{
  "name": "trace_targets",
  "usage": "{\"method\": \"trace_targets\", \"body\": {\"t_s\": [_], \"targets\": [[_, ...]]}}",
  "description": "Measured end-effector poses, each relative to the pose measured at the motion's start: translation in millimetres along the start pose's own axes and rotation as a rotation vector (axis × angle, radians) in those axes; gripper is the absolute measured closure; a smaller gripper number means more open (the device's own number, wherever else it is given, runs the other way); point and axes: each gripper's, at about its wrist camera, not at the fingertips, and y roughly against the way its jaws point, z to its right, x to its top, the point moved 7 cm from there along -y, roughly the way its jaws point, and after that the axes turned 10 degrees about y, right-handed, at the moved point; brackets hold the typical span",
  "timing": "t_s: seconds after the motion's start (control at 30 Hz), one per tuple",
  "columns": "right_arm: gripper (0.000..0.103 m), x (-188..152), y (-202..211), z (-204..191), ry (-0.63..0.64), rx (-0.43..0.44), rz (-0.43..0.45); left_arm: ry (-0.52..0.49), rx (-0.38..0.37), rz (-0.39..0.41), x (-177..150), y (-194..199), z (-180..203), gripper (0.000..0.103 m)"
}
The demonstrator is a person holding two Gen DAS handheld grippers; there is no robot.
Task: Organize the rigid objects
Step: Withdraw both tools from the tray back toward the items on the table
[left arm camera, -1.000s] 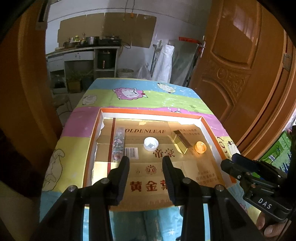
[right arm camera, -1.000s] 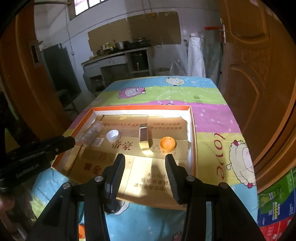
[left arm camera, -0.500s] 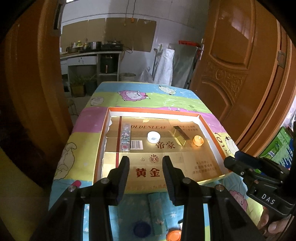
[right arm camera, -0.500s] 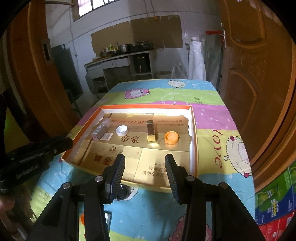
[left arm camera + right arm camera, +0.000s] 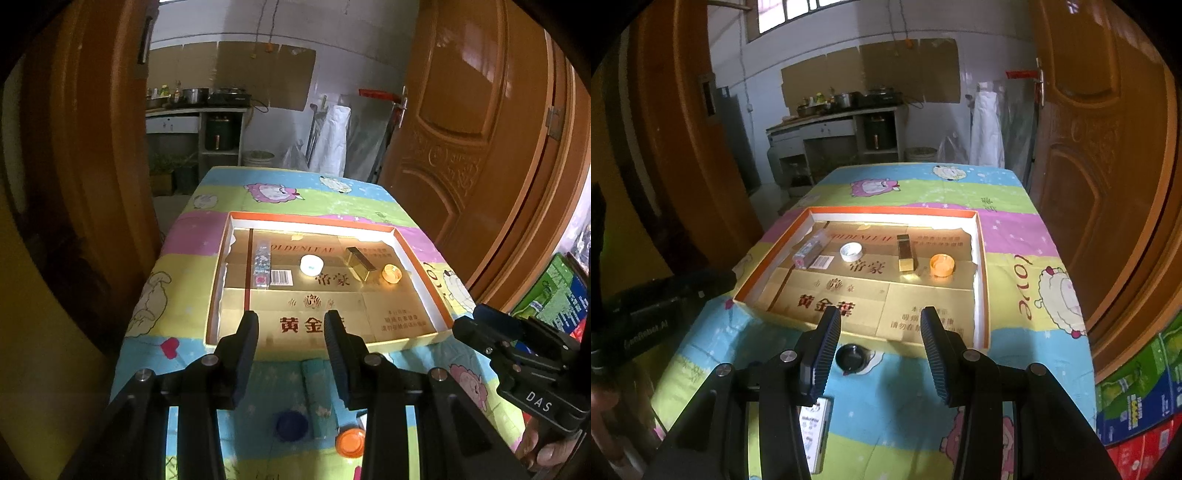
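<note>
An orange-rimmed tray (image 5: 423,271) (image 5: 981,280) lined with gold card lies on the table. In it lie a clear tube (image 5: 262,260) (image 5: 809,248), a white cap (image 5: 311,264) (image 5: 851,252), a gold box (image 5: 359,263) (image 5: 907,253) and an orange cap (image 5: 392,273) (image 5: 942,265). In front of the tray lie a blue cap (image 5: 291,425), an orange cap (image 5: 351,441), a teal box (image 5: 317,391), a black cap (image 5: 851,357) and a white box (image 5: 814,428). My left gripper (image 5: 291,328) and right gripper (image 5: 881,325) are open and empty, short of the tray's near edge.
The table wears a striped cartoon-sheep cloth (image 5: 266,194). A brown door (image 5: 480,147) stands on the right. A kitchen counter with pots (image 5: 846,107) is at the back. Coloured cartons (image 5: 1145,398) lie on the floor at the right.
Both grippers have pulled back and up from the tray. The loose objects in front of the tray have come into view. Both stay open.
</note>
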Motion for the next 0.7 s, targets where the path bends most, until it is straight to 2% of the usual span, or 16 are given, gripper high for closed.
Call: {"method": "trace_targets", "body": {"t_s": [0.7], "targets": [[0.056, -53, 26, -34, 0.007, 0.035, -0.030, 0.018, -0.002, -0.020, -50, 22, -17, 0.066]]}}
